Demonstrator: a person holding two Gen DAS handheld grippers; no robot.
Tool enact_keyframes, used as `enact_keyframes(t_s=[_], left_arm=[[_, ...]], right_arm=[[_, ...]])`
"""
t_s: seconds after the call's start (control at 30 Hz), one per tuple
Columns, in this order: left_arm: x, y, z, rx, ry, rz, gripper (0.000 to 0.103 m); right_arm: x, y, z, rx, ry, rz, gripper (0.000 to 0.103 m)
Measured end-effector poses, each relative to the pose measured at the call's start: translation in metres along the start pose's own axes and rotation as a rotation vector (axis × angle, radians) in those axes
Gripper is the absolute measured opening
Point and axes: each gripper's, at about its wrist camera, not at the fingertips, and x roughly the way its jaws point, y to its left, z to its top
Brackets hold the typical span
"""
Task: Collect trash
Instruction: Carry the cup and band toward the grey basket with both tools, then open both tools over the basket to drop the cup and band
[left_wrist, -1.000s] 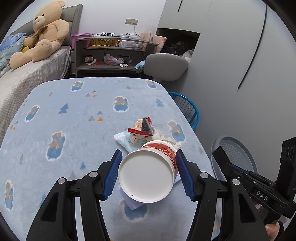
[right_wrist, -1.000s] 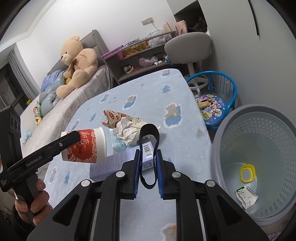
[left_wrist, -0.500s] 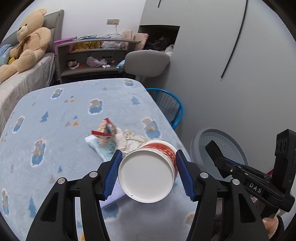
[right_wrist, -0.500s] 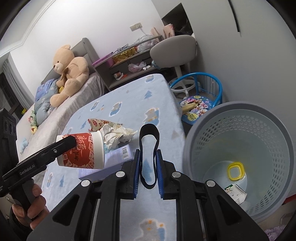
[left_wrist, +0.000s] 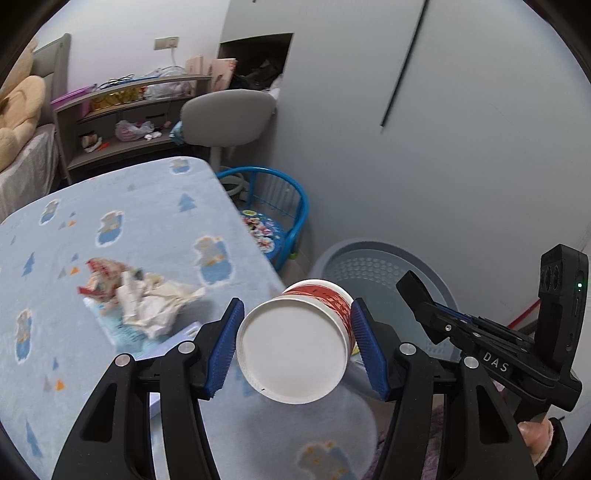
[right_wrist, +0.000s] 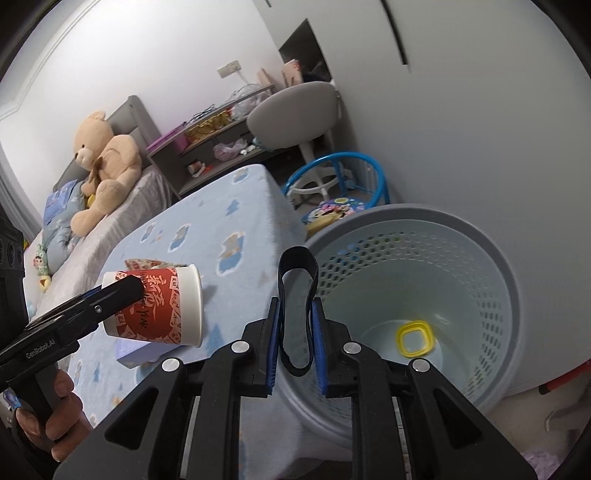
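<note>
Far left on the desk, crumpled wrappers and paper remain, lying on a flat pale booklet, not yet collected.

Left gripper: jaws about half open and pressed on the sides of a red-and-white paper cup, held on its side with its white base toward the camera. In the right wrist view the cup hangs over the desk edge, just short of the basket rim.

Right gripper: jaws nearly closed, pinching a black elastic loop, which stands up over the near rim of the grey basket. A yellow ring lies on the basket floor.

Step in hand, as judged: carry both pieces over the basket and drop them.

- Bring each piece well inside the rim before opening; the cup is light and could bounce off the edge.
- Open the right jaws fully; the loop may cling to a pad.
- Keep the two grippers apart over the opening.
</note>
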Motion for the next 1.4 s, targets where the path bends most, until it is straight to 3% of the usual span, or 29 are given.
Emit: enact_keyframes(t_s=[0.27,0.5,0.77,1.4], left_arm=[[0.033,-0.048,0.009,0.070,0.030,-0.054,0.058],[0.061,-0.071,0.008,0.099,0.062,-0.050,0.058],[0.074,-0.076,0.007,0.105,0.074,-0.017,0.058],[0.074,-0.085,0.009,0.112,0.061,-0.025,0.058]], right_arm=[[-0.004,-0.040,0.003,0.049,-0.007,-0.054,0.017],[0.004,-0.060,0.002,0.077,0.003,-0.069,0.017],[0.014,-0.079,0.000,0.116,0.030,-0.072,0.017],[0.016,-0.086,-0.003,0.133,0.036,-0.086,0.020]])
